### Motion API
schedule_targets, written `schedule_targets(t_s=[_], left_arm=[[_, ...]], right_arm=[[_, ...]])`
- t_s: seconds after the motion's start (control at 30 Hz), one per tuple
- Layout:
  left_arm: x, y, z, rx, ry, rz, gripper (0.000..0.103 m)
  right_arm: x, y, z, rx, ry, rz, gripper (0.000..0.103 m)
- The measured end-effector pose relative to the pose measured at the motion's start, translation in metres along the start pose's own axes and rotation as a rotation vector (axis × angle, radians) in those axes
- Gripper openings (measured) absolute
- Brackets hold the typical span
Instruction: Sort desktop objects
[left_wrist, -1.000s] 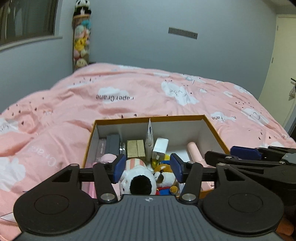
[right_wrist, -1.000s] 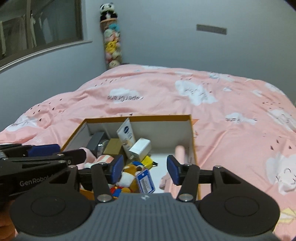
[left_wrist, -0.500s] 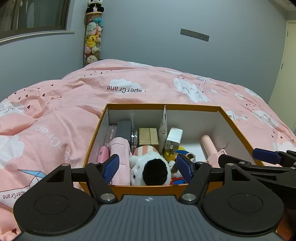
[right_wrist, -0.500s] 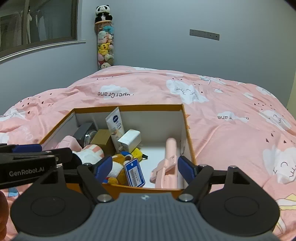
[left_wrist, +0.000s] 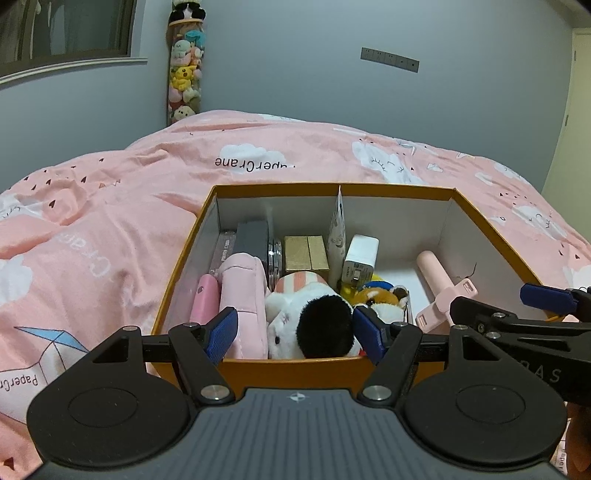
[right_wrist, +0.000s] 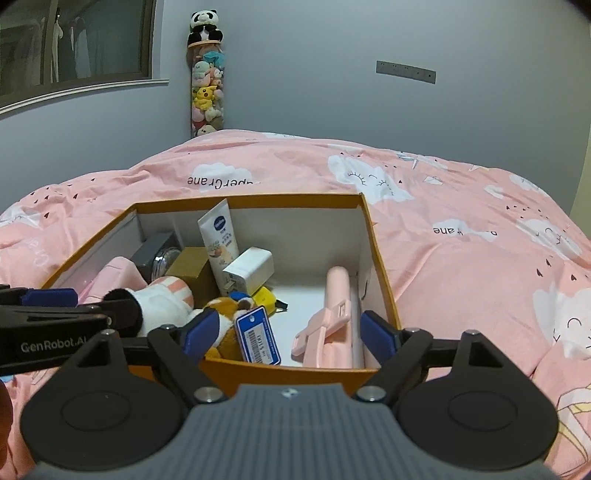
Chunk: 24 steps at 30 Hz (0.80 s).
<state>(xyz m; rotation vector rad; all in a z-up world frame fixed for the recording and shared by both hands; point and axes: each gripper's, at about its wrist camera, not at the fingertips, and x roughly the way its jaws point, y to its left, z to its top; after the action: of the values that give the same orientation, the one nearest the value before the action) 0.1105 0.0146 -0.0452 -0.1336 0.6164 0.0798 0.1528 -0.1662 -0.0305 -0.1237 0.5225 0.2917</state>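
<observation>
An orange box with white walls sits on the pink bed, full of objects: a black-and-white plush, a pink pouch, a white charger, a cream tube, a gold box, an orange plush with a blue tag and a pink selfie stick. My left gripper is open and empty at the box's near wall, before the plush. My right gripper is open and empty at the near wall, framing the tag and selfie stick.
The pink cloud-print duvet surrounds the box on all sides. A column of plush toys stands in the far corner by the grey wall. A window is at the upper left.
Both grippers have pulled back from inside the box to its near wall and opened wider. The objects in the box have not moved.
</observation>
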Motion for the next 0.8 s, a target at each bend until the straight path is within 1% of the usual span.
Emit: schedule_targets(t_s=[0.1,0.2,0.8], left_arm=[[0.0023,0.0004,-0.0010,-0.001,0.002,-0.008,0.087],[0.0036,0.0011,-0.0015,-0.001,0.002,-0.006,0.089],[0.0067,0.0027,0.0011,-0.007,0.031,-0.010,0.091]], right_arm=[[0.0020,-0.0005,-0.0015,0.004,-0.003,0.007,0.084],[0.0018,-0.0007,-0.0016,0.003,-0.003,0.006,0.085],[0.0026,-0.0003,-0.0023,0.002,-0.004,0.005,0.085]])
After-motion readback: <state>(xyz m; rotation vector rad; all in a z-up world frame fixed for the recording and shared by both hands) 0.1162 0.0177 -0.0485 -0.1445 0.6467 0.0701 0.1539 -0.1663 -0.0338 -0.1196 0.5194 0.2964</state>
